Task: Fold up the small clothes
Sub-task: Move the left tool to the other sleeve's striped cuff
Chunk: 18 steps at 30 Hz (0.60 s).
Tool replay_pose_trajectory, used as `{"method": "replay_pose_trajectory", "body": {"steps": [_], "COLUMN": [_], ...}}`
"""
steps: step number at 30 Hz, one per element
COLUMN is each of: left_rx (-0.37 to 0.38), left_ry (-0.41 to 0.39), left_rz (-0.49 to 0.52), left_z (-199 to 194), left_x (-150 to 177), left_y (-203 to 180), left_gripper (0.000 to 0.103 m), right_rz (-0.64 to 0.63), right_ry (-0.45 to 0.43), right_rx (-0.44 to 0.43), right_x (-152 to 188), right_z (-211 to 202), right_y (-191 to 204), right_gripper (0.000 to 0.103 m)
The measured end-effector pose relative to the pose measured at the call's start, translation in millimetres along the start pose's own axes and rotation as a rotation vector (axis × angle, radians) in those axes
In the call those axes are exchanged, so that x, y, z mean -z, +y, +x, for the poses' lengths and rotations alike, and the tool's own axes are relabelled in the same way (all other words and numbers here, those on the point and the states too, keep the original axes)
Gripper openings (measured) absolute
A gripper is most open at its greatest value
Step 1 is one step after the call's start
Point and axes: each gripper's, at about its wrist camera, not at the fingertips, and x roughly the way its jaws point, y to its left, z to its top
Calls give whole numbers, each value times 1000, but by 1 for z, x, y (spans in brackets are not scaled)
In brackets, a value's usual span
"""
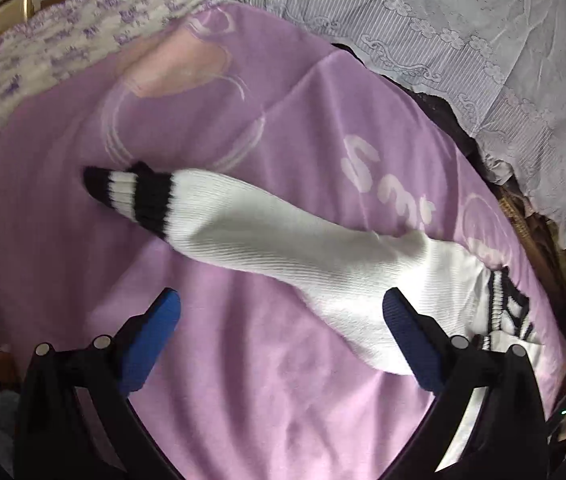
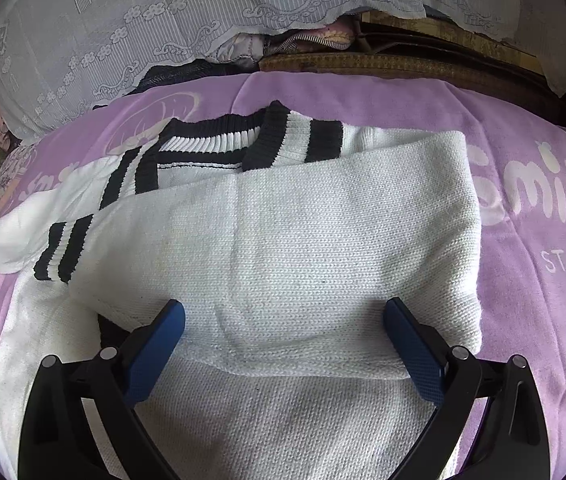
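Observation:
A small white knit sweater with black-striped collar and cuffs lies on a purple blanket. One sleeve is folded across its chest, its cuff at the left. The other sleeve stretches out to the left in the left wrist view, ending in a black-and-white cuff. My left gripper is open and empty just above the blanket beside that sleeve. My right gripper is open and empty over the sweater's body.
A pale lace cover drapes over bedding along the far side. A floral quilt lies at the upper left in the left wrist view. Dark clutter sits behind the blanket's far edge.

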Motion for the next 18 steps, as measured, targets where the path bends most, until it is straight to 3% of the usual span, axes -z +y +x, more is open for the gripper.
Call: {"method": "replay_pose_trajectory", "body": {"steps": [2, 5, 7, 10, 11, 12, 14, 15, 18], "left_rx": [55, -30, -51, 11, -32, -131, -351, -412, -438], "left_ry": [13, -30, -93, -118, -121, -147, -218, -232, -163], "left_rz": [-19, -33, -33, -52, -19, 26, 77, 78, 24], "left_z": [17, 30, 17, -11, -20, -29, -43, -47, -46], "left_x": [-13, -45, -68, -90, -92, -90, -81, -77, -68], "left_y": [-8, -24, -33, -41, -44, -46, -39, -31, 6], "left_gripper": [98, 94, 88, 89, 92, 99, 99, 99, 99], "right_rz": [0, 0, 0, -1, -1, -2, -2, -2, -2], "right_ry": [0, -1, 0, 0, 0, 0, 0, 0, 0], "right_rx": [-1, -1, -3, -2, -2, -2, -2, -2, -2], "right_x": [0, 0, 0, 0, 0, 0, 0, 0, 0], "right_z": [0, 0, 0, 0, 0, 0, 0, 0, 0], "right_y": [0, 0, 0, 0, 0, -1, 0, 0, 0], "right_gripper": [100, 100, 100, 100, 100, 100, 100, 100, 100]}}
